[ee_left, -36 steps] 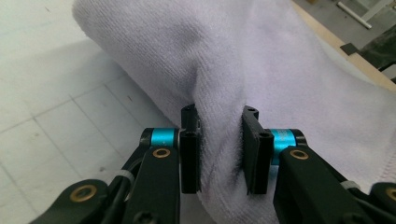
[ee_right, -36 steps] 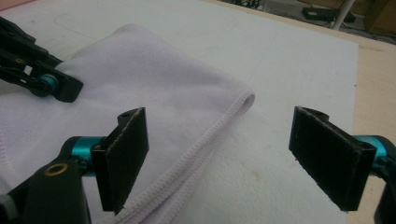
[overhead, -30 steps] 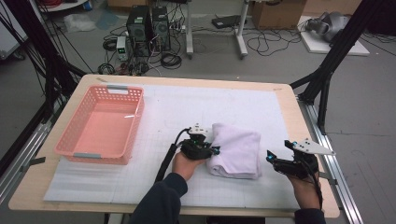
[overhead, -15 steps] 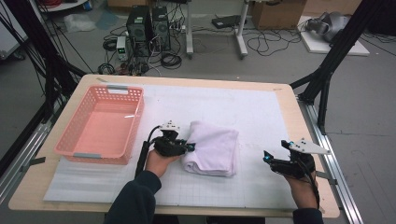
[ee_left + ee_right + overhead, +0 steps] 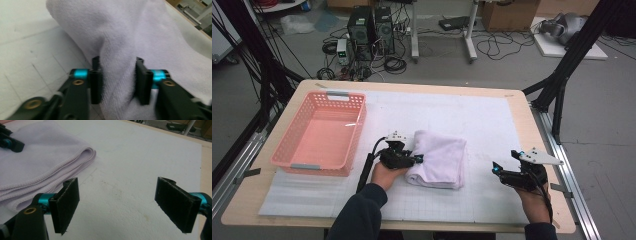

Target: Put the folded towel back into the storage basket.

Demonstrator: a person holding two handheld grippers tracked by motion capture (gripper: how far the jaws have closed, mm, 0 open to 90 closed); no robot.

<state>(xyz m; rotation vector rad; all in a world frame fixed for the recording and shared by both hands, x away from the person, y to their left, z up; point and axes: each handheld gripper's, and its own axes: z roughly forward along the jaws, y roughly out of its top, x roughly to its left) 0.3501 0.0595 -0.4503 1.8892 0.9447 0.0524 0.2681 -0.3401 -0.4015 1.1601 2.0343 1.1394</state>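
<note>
I am watching the folded white terry towel [image 5: 438, 159] lying a little below the centre of the high view, on the pale gridded mat [image 5: 492, 125] that is covering the wooden table [image 5: 542, 150]. My left gripper [image 5: 418, 159] is sitting at the towel's left edge, and in the left gripper view its 2 black jaws are standing narrow on either side of a bunched fold of the towel [image 5: 120, 50], with the cloth filling the gap between the pads; those jaws have just been opening a little, yet the fold is sitting between them and touching both pads. My right gripper [image 5: 495, 169] is hovering at the lower right of the high view, well apart from the towel's right edge, and in the right gripper view [image 5: 116, 205] its 2 jaws are standing wide over bare mat with nothing between them. The pink plastic lattice basket [image 5: 319, 165] is resting at the left of the high view, near the left gripper but not touching it.
</note>
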